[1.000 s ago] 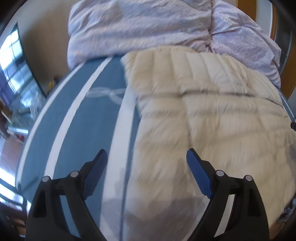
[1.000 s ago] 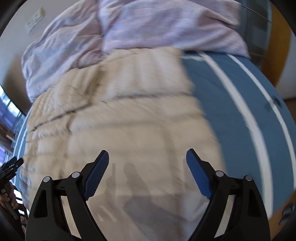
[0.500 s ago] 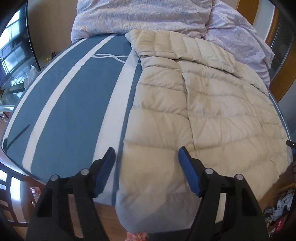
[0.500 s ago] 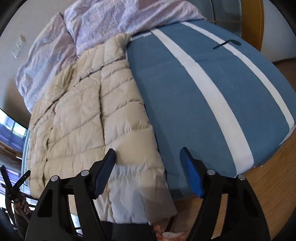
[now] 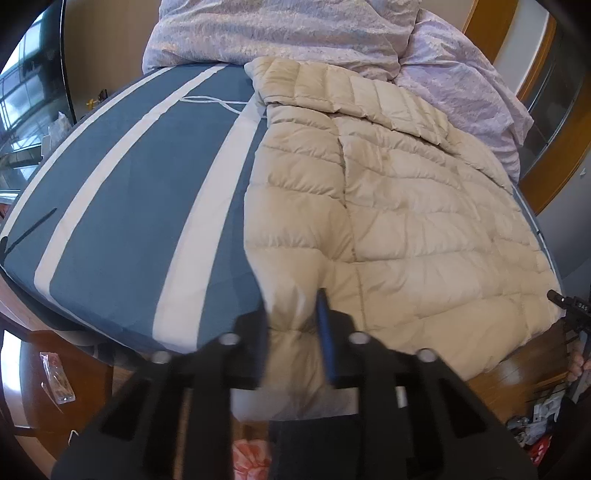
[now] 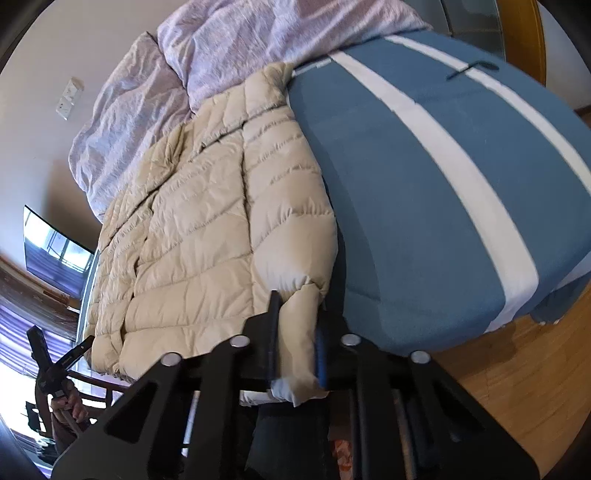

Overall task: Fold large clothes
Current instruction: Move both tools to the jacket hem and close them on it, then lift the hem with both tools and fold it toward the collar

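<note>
My left gripper has just been closing and now pinches the near hem of the beige quilted jacket, its blue pads narrow with a bunched fold of the puffy fabric squeezed between them. The grip sits at the jacket's corner beside the bare bedcover, just where the hem hangs over the foot of the bed. My right gripper has likewise just been closing and clamps the other near corner of the same jacket, the cloth pressed tight between its pads and a pale lining edge poking out below them. From both of my cameras the jacket stretches away from my jaws, lying flat across the blue bedcover with white stripes, its far end with the collar touching the heap of lilac bedding at the head of the bed. In the left view the jacket spreads to the right of my jaws, with striped cover bare on the left; in the right view it spreads to the left, with striped cover bare on the right. Wooden floor shows below the bed's edge
</note>
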`<state>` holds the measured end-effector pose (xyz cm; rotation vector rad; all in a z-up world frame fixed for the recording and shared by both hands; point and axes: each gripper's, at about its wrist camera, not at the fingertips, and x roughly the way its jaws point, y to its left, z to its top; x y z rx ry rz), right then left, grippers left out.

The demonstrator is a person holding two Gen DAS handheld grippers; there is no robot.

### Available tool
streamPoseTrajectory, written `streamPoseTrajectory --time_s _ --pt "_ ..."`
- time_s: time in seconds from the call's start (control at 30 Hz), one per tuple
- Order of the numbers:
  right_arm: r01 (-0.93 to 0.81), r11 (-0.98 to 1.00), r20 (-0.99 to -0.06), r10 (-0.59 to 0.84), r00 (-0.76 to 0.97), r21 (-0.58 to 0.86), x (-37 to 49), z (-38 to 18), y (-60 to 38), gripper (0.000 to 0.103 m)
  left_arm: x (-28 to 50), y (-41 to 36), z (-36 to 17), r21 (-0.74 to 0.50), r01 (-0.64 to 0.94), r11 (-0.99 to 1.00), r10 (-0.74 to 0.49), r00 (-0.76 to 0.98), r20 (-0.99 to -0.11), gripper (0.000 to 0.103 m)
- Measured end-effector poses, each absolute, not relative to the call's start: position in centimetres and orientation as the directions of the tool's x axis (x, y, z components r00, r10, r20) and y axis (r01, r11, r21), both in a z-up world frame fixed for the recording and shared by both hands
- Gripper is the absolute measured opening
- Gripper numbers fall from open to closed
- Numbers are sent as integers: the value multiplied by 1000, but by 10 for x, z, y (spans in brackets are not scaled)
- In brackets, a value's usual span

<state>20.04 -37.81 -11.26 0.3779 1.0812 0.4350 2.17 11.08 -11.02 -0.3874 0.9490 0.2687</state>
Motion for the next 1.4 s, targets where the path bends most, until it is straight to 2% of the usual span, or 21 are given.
streamPoseTrajectory --time_s 0.13,0.5,0.73,0.93,1.1,1.3,1.4 --pt "-173 868 -740 490 461 466 204 -91 -376 10 27 107 -96 -165 -383 909 90 567 -819 10" --pt "-202 884 -678 455 577 422 259 -29 -351 8 73 130 -38 -120 -436 892 201 621 -758 9" --pt "-177 905 -635 400 661 386 320 4 -322 8 142 149 4 -67 -481 874 295 636 -713 9" --pt "-120 928 -617 327 715 353 396 11 -289 8 213 168 20 -4 -527 850 383 624 -681 9" --pt "-71 940 -626 277 729 332 457 -2 -263 8 270 188 10 25 -556 831 420 597 -684 9" --pt "-43 952 -655 242 716 304 505 -32 -234 8 330 218 -32 31 -593 805 423 537 -730 10" --pt "-40 951 -661 244 710 308 519 -43 -226 9 344 229 -52 14 -607 795 407 516 -754 14"
